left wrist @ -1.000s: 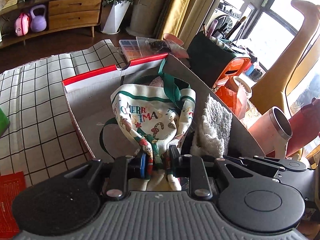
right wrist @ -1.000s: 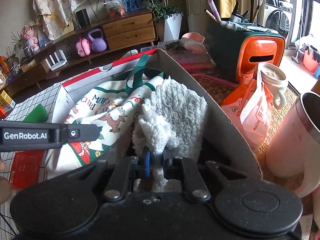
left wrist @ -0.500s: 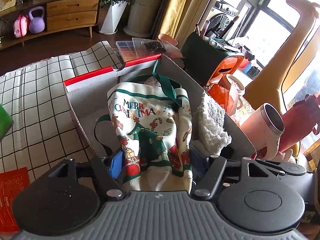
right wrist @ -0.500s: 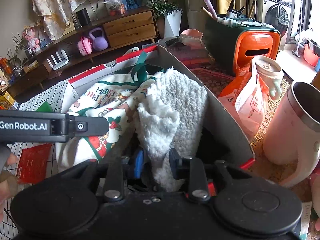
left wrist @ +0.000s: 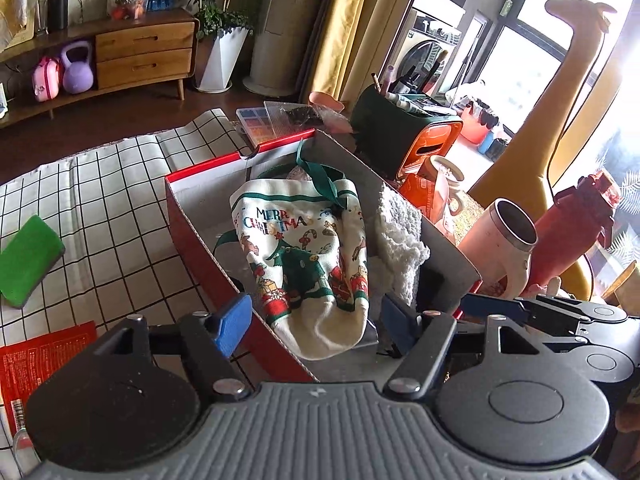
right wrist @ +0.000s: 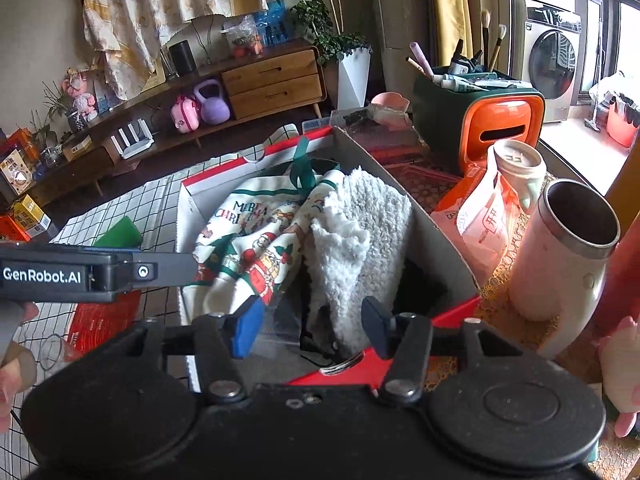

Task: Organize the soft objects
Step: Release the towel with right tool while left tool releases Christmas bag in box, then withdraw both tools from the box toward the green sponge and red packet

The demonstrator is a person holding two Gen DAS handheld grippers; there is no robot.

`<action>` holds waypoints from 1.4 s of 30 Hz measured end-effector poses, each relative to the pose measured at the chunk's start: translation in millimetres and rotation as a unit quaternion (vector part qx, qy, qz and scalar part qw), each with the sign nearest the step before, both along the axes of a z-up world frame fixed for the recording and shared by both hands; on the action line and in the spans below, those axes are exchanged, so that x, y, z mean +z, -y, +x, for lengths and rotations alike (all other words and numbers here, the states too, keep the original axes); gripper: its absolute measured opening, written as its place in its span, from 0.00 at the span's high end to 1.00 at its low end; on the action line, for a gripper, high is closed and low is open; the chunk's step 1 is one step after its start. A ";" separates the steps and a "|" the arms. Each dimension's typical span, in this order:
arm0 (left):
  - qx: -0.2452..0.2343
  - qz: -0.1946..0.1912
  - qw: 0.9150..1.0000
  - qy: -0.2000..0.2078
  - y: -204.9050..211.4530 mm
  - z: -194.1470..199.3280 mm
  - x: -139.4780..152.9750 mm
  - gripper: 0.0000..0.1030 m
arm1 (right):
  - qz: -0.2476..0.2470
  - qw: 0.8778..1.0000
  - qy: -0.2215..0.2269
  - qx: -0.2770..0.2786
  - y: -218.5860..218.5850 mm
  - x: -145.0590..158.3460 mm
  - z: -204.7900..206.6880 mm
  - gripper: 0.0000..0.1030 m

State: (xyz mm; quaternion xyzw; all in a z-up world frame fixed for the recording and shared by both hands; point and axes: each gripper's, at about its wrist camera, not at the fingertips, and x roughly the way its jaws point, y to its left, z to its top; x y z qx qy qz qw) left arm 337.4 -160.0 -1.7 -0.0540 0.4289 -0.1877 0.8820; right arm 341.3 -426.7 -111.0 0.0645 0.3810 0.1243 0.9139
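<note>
Checked tablecloth (left wrist: 100, 200) (wooden sideboard (left wrist: 140, 56) behind) bears red box (left wrist: 208, 256).

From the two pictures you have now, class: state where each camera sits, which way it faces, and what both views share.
Left wrist: sits on the left hand-held gripper, looks forward and down into the red box at the Christmas bag; its open blue pads show.
Right wrist: sits on the right hand-held gripper, faces the white fluffy cloth; open pads, left gripper and fingers show.
Shared: box, bag, cloth, pink mug.
</note>
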 end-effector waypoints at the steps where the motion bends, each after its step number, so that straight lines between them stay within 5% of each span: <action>1: 0.001 0.003 1.000 0.004 -2.1 -5.4 3.0 0.31 | 0.002 1.000 0.002 0.002 -0.6 3.2 -3.9 0.44; 22: 0.038 0.003 0.997 0.062 -63.9 -116.4 61.1 0.17 | 0.002 0.995 0.066 0.069 -45.1 63.6 -95.6 0.17; 26: 0.049 -0.001 0.997 0.067 -78.1 -125.0 65.2 0.16 | -0.001 0.994 0.075 0.084 -57.9 72.7 -104.7 0.12; 30: 0.054 -0.009 0.996 0.071 -95.4 -131.2 67.3 0.03 | -0.004 0.992 0.080 0.095 -70.7 78.1 -111.4 0.10; 42: 0.082 0.005 0.994 0.068 -183.1 -122.5 63.5 0.00 | -0.008 0.986 0.082 0.146 -125.7 76.0 -108.7 0.00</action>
